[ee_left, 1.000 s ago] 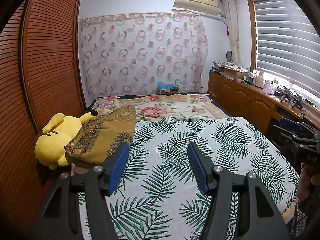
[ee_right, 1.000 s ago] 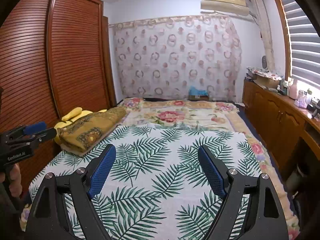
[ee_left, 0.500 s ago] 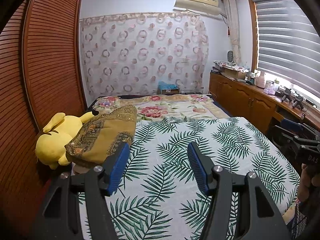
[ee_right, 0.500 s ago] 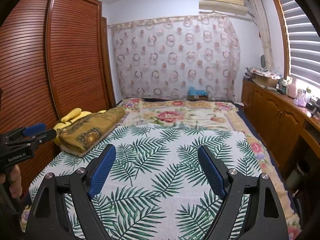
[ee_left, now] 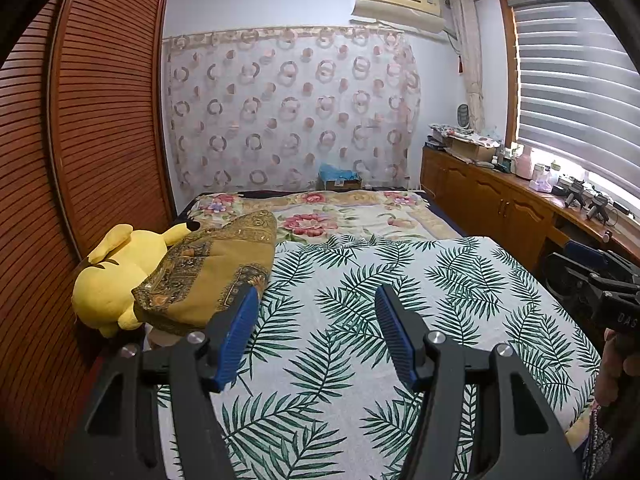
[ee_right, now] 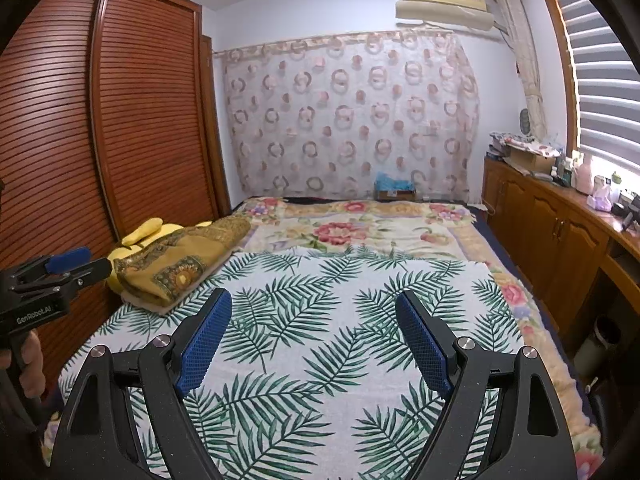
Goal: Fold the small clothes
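Observation:
No small garment shows on the bed. A palm-leaf sheet (ee_left: pixel 360 320) covers the near part of the bed, also in the right wrist view (ee_right: pixel 320 320). My left gripper (ee_left: pixel 316 300) is open and empty, held above the sheet's near left part; it also shows at the left edge of the right wrist view (ee_right: pixel 76 264). My right gripper (ee_right: pixel 314 308) is open and empty above the sheet's near middle; its body shows at the right edge of the left wrist view (ee_left: pixel 600 284). A folded ochre patterned cloth (ee_left: pixel 216 272) lies at the bed's left edge, also in the right wrist view (ee_right: pixel 180 260).
A yellow plush toy (ee_left: pixel 112 280) lies under the ochre cloth beside the slatted wardrobe (ee_left: pixel 80 160). A floral blanket (ee_left: pixel 332 216) covers the far bed. Wooden cabinets (ee_right: pixel 560 232) with clutter run along the right under the window. A curtain (ee_right: pixel 348 120) hangs at the back.
Both grippers stay open and nearly still; the views have shifted only slightly.

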Demonstrator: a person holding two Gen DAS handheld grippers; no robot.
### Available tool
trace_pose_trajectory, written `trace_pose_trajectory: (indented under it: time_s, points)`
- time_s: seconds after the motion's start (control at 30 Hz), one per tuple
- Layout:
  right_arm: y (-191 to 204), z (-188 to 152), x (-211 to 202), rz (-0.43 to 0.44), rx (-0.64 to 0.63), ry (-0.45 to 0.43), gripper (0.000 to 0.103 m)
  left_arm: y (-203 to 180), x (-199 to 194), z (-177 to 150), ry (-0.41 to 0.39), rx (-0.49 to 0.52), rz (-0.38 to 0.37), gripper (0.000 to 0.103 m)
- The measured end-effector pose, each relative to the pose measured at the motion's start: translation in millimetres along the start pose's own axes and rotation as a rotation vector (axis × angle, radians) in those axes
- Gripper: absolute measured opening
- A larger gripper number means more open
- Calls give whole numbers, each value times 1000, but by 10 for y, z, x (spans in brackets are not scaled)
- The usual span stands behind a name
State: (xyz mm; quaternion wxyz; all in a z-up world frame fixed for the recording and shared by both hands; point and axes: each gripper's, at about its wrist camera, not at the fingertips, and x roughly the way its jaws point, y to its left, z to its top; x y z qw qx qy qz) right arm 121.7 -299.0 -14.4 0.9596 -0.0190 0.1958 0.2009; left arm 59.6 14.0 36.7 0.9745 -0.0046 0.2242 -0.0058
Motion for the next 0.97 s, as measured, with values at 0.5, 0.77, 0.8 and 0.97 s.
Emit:
trace_pose_trajectory:
  time_s: [0.5,0.77,0.8,0.97]
  points:
    - [-12,-2,-2,-3,0,-1,86,6,5,-1,-1,1,-2,60]
    - [-16,-8,1,-3,0,-2,86,24,-2,3,-2,0,-1,60]
    - [-1,0,0,-3,0,-3,86,24,-2,1,-2,1,-2,60]
    - [3,2,-3,-3,1,-3,86,14,-2,-1,-2,0,-1,60]
